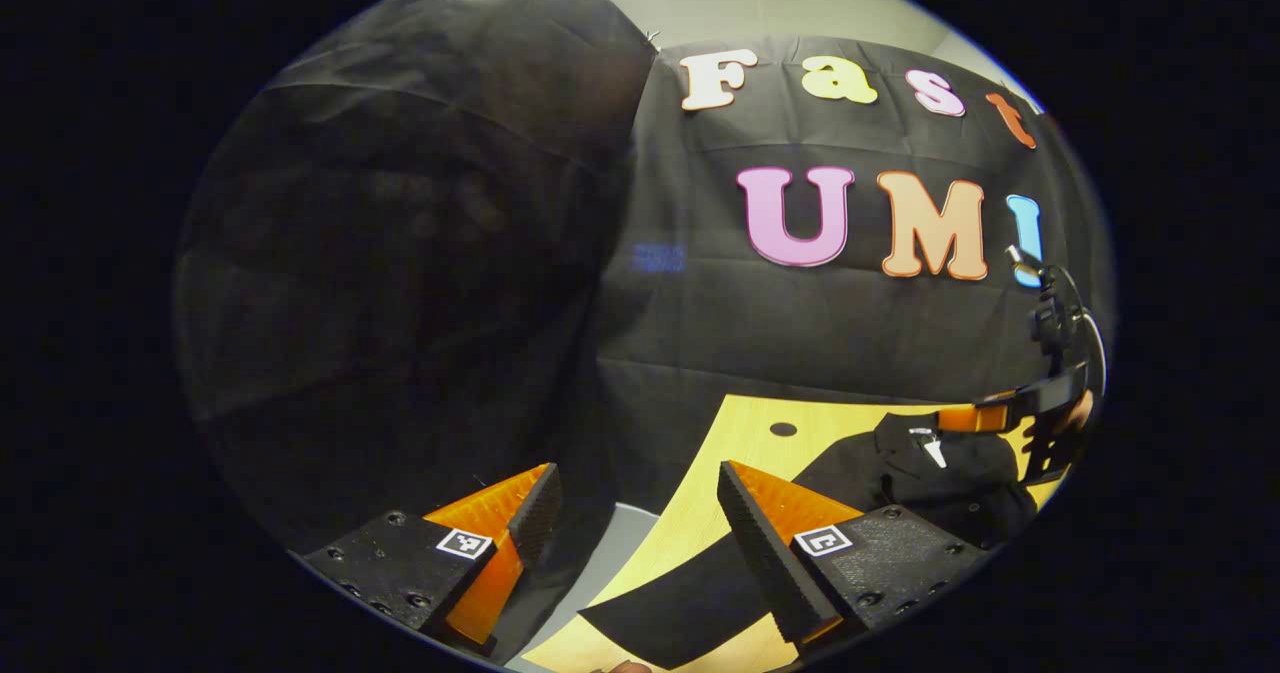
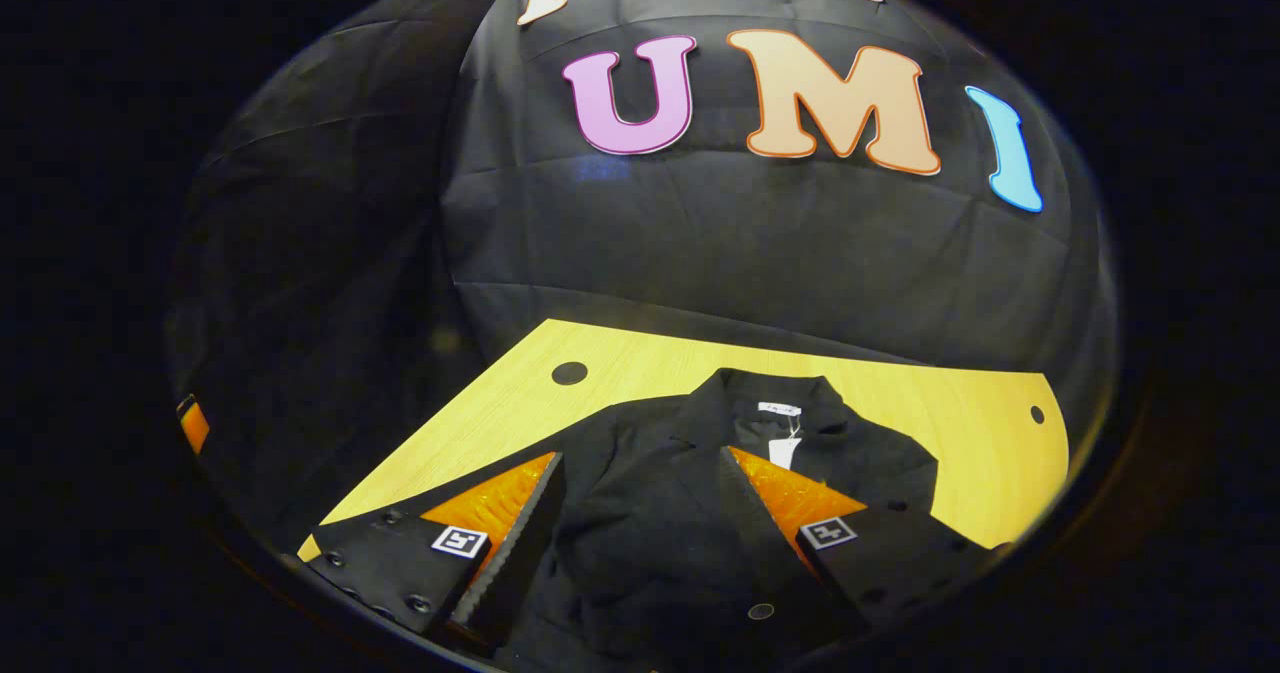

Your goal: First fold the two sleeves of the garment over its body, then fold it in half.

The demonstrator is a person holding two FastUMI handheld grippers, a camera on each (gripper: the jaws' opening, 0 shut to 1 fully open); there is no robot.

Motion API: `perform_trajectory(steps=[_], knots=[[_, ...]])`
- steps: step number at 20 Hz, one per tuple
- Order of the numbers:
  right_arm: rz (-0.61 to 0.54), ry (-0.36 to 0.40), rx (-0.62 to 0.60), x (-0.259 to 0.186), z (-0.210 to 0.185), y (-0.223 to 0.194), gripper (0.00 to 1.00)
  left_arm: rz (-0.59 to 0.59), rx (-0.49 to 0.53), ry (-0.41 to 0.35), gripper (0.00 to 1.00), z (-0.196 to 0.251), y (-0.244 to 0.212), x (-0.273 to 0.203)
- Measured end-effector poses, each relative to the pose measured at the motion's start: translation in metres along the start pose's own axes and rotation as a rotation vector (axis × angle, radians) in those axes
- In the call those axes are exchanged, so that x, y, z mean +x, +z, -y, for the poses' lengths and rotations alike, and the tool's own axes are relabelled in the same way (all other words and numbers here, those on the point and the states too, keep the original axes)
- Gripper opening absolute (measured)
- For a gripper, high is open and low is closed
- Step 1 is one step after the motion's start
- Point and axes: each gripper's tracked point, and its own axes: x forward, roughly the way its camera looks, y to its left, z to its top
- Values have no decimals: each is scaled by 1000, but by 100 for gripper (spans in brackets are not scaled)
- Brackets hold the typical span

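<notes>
Right gripper view: garment (image 2: 660,513) tags (image 2: 783,433) illegible.

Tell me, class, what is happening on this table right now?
A person holds two orange-and-black grippers above a black collared garment spread on a light wooden table. The left gripper hangs open at the table's edge, above a black sleeve that lies out flat. The right gripper is open too, poised over the garment's body, just below the collar with its white tags. Neither grips any cloth; by the look of it, no fold has been made.
</notes>
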Motion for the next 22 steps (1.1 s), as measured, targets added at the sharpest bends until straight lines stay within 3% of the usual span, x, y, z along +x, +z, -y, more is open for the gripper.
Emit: perform_trajectory(steps=[9,22], knots=[[-6,-75,-2,-25,40,-13,97,-301,-38,-7,95,0,-96,9],[-66,-145,-16,-48,69,-43,97,-559,-73,8,97,-2,-204,-8]])
